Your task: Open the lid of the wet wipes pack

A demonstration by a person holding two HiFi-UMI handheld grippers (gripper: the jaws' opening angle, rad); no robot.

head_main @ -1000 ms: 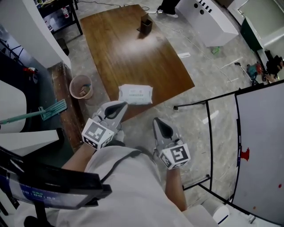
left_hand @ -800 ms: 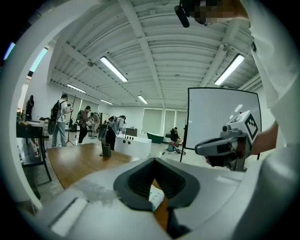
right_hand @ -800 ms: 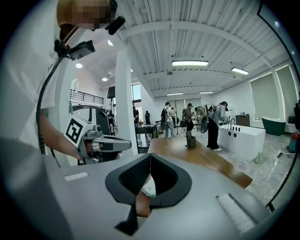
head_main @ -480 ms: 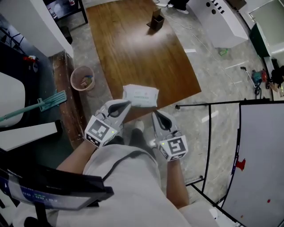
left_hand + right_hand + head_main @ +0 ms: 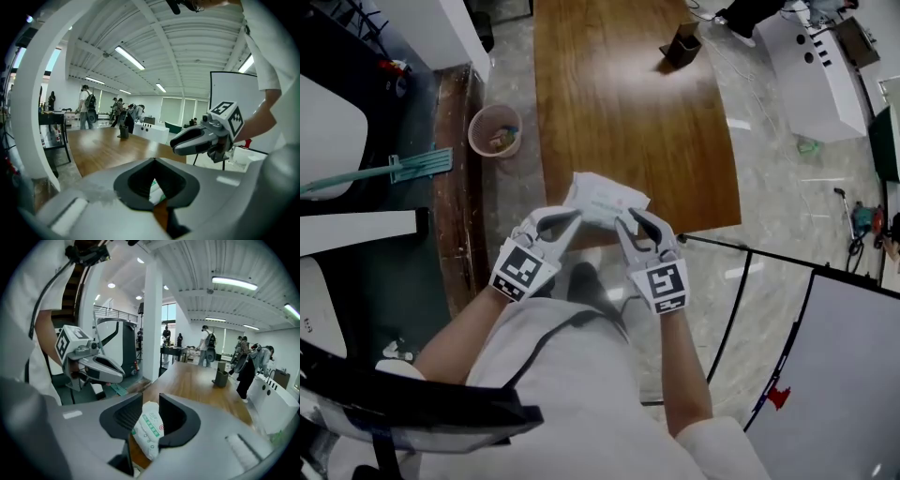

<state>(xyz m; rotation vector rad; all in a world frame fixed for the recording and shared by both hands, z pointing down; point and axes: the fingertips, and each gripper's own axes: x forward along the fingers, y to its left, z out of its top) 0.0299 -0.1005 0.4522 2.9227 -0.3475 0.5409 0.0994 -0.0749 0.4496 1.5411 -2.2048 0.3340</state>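
The white wet wipes pack [image 5: 605, 195] lies at the near edge of the wooden table [image 5: 628, 103]. Its green print shows through the jaws in both gripper views [image 5: 155, 190] [image 5: 149, 427]. My left gripper [image 5: 575, 216] reaches the pack's near left corner, and in its own view [image 5: 154, 161] the jaw tips meet, holding nothing. At the pack's near right corner is my right gripper [image 5: 634, 218]. In its own view [image 5: 151, 401] its jaws are opening, with a narrow gap. The pack lies just ahead of that gap, and the pads do not press on it. The lid is not discernible.
A dark holder [image 5: 680, 44] stands at the table's far end. A pink waste bin [image 5: 494, 129] and a teal mop [image 5: 412, 167] are on the floor to the left. A black-framed board stand [image 5: 741, 281] rises at the right, and people stand far back in the room.
Both grippers have moved forward and down to the pack's near edge, the right one swinging in from the right. The head view has turned and now looks along the table.
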